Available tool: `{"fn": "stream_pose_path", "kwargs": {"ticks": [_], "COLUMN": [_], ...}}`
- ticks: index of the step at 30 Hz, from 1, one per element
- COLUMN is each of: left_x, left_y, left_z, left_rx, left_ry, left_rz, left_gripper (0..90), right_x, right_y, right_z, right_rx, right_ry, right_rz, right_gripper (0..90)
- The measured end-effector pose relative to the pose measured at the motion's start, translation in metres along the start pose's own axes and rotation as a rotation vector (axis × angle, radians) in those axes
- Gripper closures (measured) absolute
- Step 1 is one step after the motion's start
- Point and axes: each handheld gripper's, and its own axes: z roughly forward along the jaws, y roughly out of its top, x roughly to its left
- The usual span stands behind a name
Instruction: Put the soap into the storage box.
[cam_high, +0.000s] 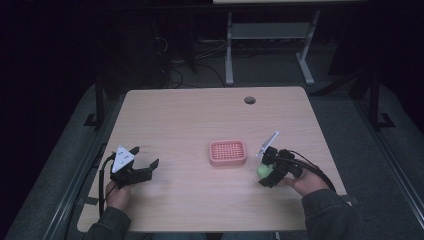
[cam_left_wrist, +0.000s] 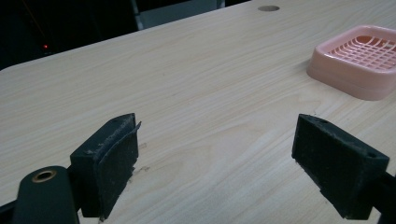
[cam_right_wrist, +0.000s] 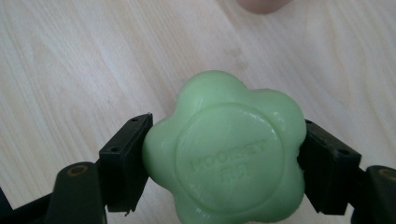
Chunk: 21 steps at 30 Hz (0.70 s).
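your right gripper (cam_high: 267, 172) pinches a green flower-shaped soap (cam_right_wrist: 226, 151) between both jaws, near the table's front right, just right of the pink soap dish (cam_high: 227, 152). from the high view the soap is a small green blur half hidden by the gripper; your right gripper view shows its embossed lettering, too soft to read. your left gripper (cam_left_wrist: 215, 158) stands spread wide over bare table (cam_left_wrist: 187, 84), the dish cut off at that view's right edge.

room: dark | floor (cam_high: 270, 65): grey; cables (cam_high: 172, 70) | table (cam_high: 180, 115): light wood | behind: white-legged desk (cam_high: 270, 30)
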Motion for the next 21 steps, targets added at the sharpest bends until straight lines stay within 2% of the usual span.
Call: {"fn": "stream_pose_path", "kwargs": {"ticks": [21], "left_x": [0.001], "left_y": [0.0], "left_z": [0.001], "left_rx": [0.0], "left_ry": [0.0], "left_rz": [0.001], "left_gripper": [14.3], "right_x": [-0.013], "right_y": [0.031], "right_z": [-0.006], "right_rx": [-0.017], "right_ry": [0.018], "right_rz": [-0.019], "right_gripper": [26.0]}}
